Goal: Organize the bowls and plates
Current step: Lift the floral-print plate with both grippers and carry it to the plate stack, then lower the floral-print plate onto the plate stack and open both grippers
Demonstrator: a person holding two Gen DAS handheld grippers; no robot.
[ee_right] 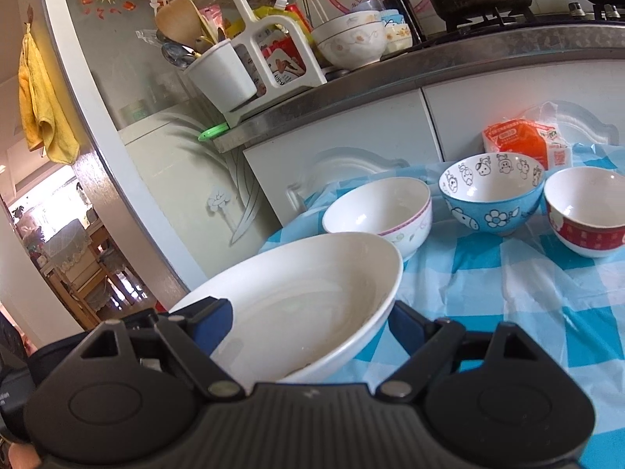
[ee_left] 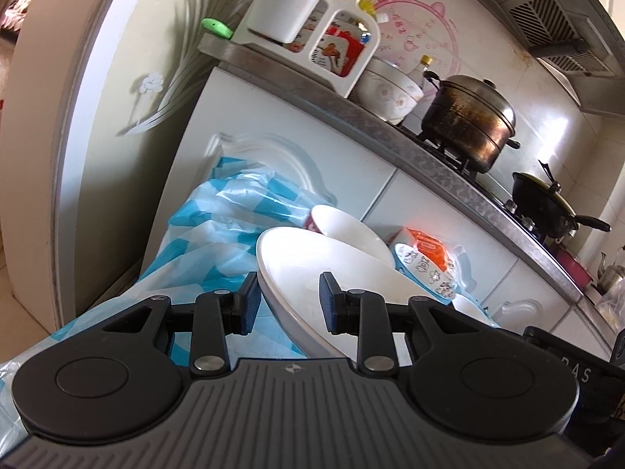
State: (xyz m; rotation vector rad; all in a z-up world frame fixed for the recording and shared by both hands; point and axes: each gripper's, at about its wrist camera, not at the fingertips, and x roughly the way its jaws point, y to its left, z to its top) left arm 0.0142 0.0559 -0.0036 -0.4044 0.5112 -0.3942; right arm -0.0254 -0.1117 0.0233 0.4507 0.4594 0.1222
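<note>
On the blue-and-white checked tablecloth [ee_right: 488, 293]: large white plate [ee_right: 304, 305] sits between the fingers of both grippers. Right gripper [ee_right: 308, 328] spread wide, one blue pad [ee_right: 213, 326] over the plate's inner face, the other [ee_right: 406, 330] outside the rim; whether the pads actually touch it, can't tell. Left gripper [ee_left: 288, 305] also spread, plate [ee_left: 312, 273] rim passing through the gap; firm contact not visible, so can't tell if it's clamped. Plate is tilted in both views. Behind it: white bowl with pink rim band [ee_right: 381, 213], blue cartoon bowl [ee_right: 492, 199], red-and-white bowl [ee_right: 586, 211], in a row, well apart from either gripper. Orange packet [ee_right: 515, 140] behind the blue bowl, against the cabinet.
</note>
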